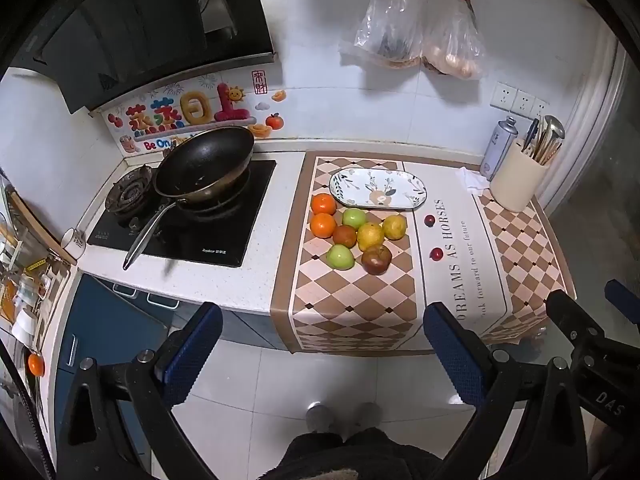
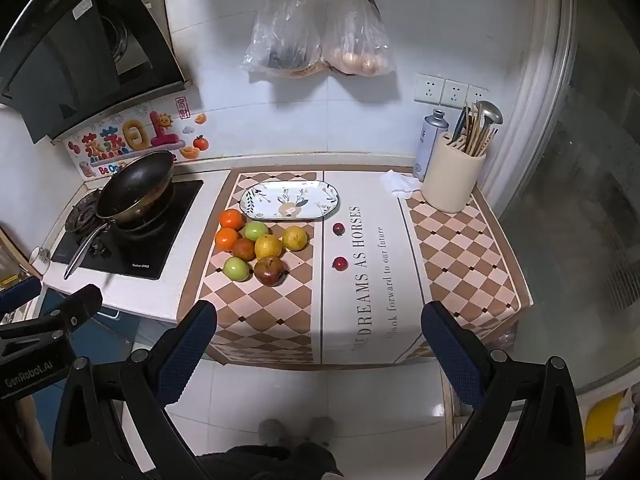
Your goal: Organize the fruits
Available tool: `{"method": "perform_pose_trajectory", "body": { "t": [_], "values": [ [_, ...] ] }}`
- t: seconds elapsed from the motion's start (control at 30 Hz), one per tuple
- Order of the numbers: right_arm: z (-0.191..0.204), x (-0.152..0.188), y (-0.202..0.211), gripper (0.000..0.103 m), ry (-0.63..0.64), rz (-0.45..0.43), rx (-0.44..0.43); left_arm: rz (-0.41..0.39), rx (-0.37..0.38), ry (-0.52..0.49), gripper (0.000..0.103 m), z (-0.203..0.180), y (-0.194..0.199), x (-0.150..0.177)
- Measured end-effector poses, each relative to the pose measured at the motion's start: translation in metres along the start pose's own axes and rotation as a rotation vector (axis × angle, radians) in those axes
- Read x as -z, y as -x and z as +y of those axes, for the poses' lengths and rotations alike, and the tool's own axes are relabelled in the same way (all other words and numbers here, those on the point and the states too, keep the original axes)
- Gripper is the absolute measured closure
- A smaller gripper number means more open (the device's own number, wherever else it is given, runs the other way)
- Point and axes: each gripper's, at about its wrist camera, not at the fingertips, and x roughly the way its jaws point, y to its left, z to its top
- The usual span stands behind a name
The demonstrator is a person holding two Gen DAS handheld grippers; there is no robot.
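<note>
A cluster of fruit [image 1: 356, 236] [image 2: 262, 246] lies on the checkered mat: oranges, green apples, yellow fruits and a dark red apple [image 1: 376, 259]. Two small dark red fruits [image 1: 436, 254] [image 2: 339, 263] lie apart to the right. An empty patterned oval plate [image 1: 378, 188] [image 2: 290, 199] sits just behind the cluster. My left gripper [image 1: 322, 344] and right gripper [image 2: 318, 340] are both open and empty, held well back from the counter above the floor.
A black wok [image 1: 204, 166] sits on the gas hob at left. A beige utensil holder [image 1: 520, 182] and a spray can [image 1: 498, 148] stand at the back right. Plastic bags [image 2: 320, 40] hang on the wall. The counter's front edge drops to white floor tiles.
</note>
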Motion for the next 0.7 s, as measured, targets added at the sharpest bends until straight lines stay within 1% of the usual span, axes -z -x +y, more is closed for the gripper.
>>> {"method": "perform_pose_trajectory", "body": {
  "t": [0.47, 0.5, 0.53, 0.7],
  "values": [
    [0.002, -0.001, 0.001, 0.0, -0.008, -0.007, -0.019, -0.008, 0.003, 0.006, 0.0, -0.001, 0.002, -0.001],
    [0.003, -0.001, 0.002, 0.0, -0.005, -0.007, -0.019, -0.008, 0.004, 0.007, 0.0, -0.008, 0.008, -0.004],
    [0.004, -0.001, 0.002, 0.0, -0.003, -0.007, -0.018, -0.008, 0.007, 0.01, 0.0, -0.002, 0.005, -0.001],
    [0.008, 0.0, 0.004, 0.0, 0.002, -0.006, -0.013, -0.008, 0.011, 0.011, 0.0, 0.0, 0.005, -0.001]
  ]
}}
